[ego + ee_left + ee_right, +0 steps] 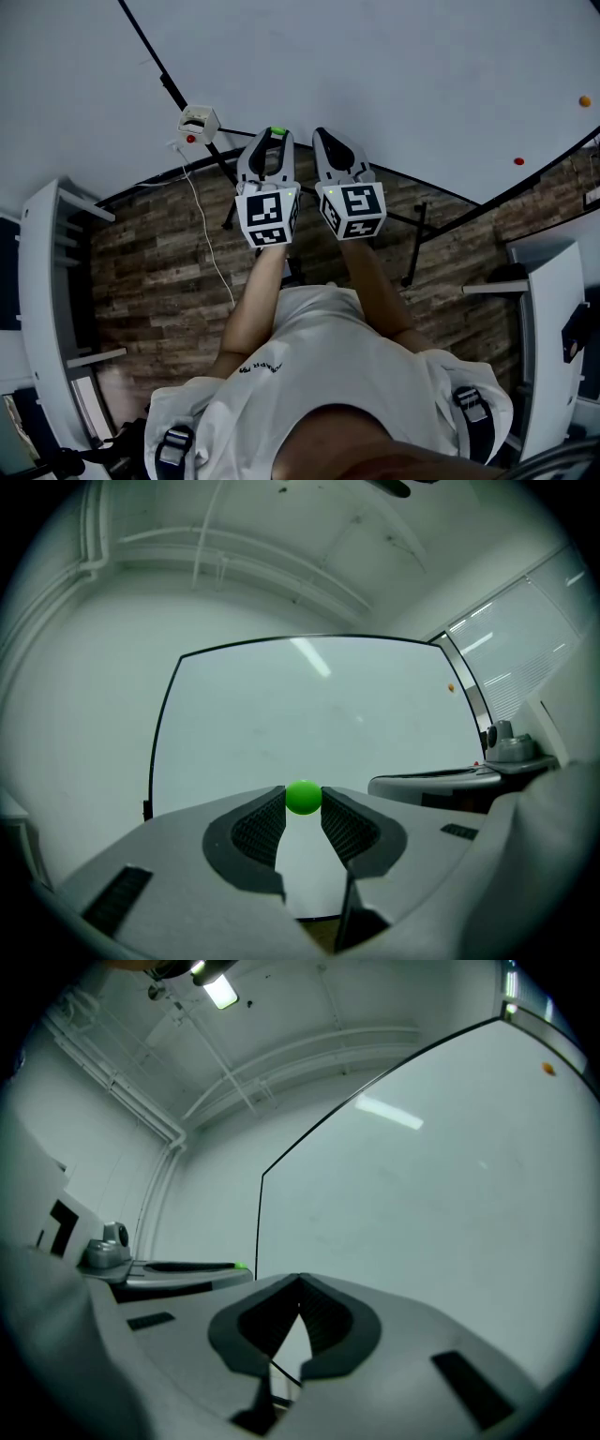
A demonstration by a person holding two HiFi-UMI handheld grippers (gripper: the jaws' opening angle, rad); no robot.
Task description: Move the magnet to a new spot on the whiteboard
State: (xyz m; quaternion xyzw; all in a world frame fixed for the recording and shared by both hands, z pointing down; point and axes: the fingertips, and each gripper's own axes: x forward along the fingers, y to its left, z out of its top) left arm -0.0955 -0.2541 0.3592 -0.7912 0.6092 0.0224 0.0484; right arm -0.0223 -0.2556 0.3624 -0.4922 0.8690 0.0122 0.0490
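My left gripper (303, 808) pinches a small, round, glossy bright-green magnet (303, 797) at its fingertips, right in front of the whiteboard (309, 714). My right gripper (298, 1282) is closed, empty.

Whiteboard (375, 66): one. Left tongs (273, 141), right tongs (300, 1281): two. Magnets: three (green magnet (303, 797), orange magnet (584, 100), red magnet (518, 161)).
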